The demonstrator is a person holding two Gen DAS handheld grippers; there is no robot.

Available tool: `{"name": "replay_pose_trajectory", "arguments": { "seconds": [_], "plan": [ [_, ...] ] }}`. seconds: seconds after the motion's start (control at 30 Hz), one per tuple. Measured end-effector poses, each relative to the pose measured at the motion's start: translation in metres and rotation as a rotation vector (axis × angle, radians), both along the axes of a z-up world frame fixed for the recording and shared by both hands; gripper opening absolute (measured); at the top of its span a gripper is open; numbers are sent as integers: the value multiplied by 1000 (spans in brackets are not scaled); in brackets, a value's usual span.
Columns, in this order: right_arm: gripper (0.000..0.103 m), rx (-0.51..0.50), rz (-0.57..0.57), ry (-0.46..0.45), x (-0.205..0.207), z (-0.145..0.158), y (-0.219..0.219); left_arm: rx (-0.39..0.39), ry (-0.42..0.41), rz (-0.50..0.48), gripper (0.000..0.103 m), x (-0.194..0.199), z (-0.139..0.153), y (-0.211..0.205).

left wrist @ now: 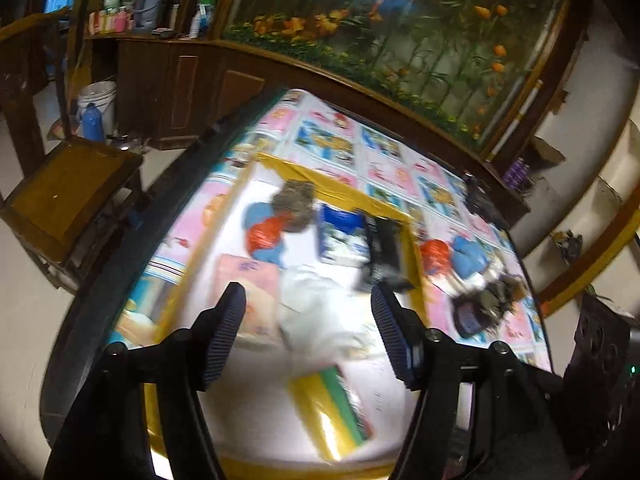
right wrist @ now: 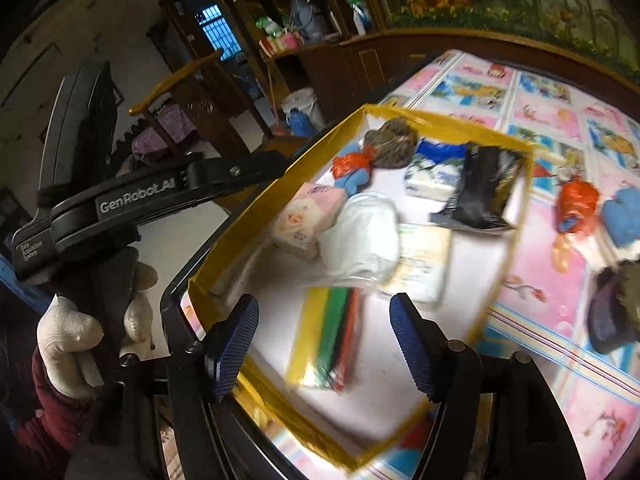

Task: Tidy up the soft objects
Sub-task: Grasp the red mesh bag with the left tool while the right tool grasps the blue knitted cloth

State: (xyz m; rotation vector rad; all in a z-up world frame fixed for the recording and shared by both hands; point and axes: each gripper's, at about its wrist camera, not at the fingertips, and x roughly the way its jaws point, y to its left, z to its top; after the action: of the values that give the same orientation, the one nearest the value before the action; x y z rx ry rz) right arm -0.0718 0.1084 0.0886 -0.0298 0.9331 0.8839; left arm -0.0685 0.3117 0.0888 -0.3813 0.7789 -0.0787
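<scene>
A white area framed with yellow tape lies on the table. Inside it lie a white plastic bag, a pink tissue pack, a pack of coloured cloths, a blue-and-white pack, a black pouch, a grey furry bundle and a red-and-blue soft bundle. My left gripper is open and empty above the white bag. My right gripper is open and empty above the cloth pack.
Outside the frame, right of it, lie another red bundle, a blue soft item and a dark pile on the cartoon-print tablecloth. A wooden chair stands left of the table.
</scene>
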Motion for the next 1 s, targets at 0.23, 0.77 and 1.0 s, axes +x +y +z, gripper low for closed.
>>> {"name": "replay_pose_trajectory", "arguments": {
  "seconds": [0.23, 0.77, 1.0],
  "plan": [
    [74, -22, -203, -57, -15, 2, -118, 33, 46, -175, 71, -3, -1, -69],
    [78, 77, -620, 1, -11, 5, -310, 80, 125, -284, 71, 19, -7, -159],
    [78, 120, -634, 60, 21, -20, -323, 184, 119, -335, 71, 85, -7, -184]
  ]
}}
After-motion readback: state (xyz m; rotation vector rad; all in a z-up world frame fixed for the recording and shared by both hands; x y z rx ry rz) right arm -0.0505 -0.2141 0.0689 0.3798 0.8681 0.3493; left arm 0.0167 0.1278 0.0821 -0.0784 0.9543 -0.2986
